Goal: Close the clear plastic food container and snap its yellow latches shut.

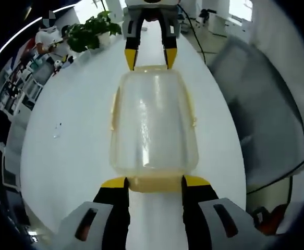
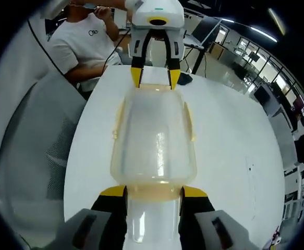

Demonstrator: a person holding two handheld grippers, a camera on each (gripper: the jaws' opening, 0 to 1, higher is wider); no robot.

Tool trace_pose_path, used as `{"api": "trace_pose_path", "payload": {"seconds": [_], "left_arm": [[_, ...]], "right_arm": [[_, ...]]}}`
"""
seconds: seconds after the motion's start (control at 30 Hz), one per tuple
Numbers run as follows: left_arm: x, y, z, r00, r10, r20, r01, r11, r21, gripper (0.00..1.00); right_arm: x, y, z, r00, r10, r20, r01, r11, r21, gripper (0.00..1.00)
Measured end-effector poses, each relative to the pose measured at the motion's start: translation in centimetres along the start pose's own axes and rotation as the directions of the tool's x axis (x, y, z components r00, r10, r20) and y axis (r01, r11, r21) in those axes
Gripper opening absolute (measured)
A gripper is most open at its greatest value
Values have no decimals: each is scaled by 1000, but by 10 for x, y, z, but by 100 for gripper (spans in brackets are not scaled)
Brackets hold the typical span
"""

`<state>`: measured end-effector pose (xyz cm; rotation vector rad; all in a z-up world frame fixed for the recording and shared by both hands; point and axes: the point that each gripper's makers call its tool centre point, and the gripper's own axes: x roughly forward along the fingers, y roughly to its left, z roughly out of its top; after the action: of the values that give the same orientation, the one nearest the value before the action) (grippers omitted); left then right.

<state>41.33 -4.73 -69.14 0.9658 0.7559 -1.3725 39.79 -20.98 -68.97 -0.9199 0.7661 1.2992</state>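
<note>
The clear food container [image 1: 154, 125] lies on the white table [image 1: 63, 156], lid on, between the two grippers. The left gripper [image 1: 154, 182] has its jaws apart, one on each side of the yellow latch [image 1: 154, 183] at its end. The right gripper [image 2: 154, 191] at the opposite end has jaws apart around its own latch [image 2: 154, 194]. Behind the container a person [image 2: 84, 44] sits.

white table [image 1: 63, 156] — potted plant [image 1: 92, 28] | grey chair [image 2: 37, 135] | ceiling strip lights [image 2: 261, 34]
</note>
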Motion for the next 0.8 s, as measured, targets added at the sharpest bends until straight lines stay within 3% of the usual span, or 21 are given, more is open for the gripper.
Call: {"api": "trace_pose_path", "payload": {"seconds": [0.33, 0.8], "left_arm": [[18, 3, 42, 1000, -3, -10, 3, 1000, 24, 37], [48, 10, 78, 1000, -15, -12, 16, 1000, 20, 37]], "right_arm": [[-22, 3, -38, 1000, -17, 0, 17, 1000, 20, 36], [-34, -4, -83, 1000, -7, -9, 8, 1000, 29, 36]]}}
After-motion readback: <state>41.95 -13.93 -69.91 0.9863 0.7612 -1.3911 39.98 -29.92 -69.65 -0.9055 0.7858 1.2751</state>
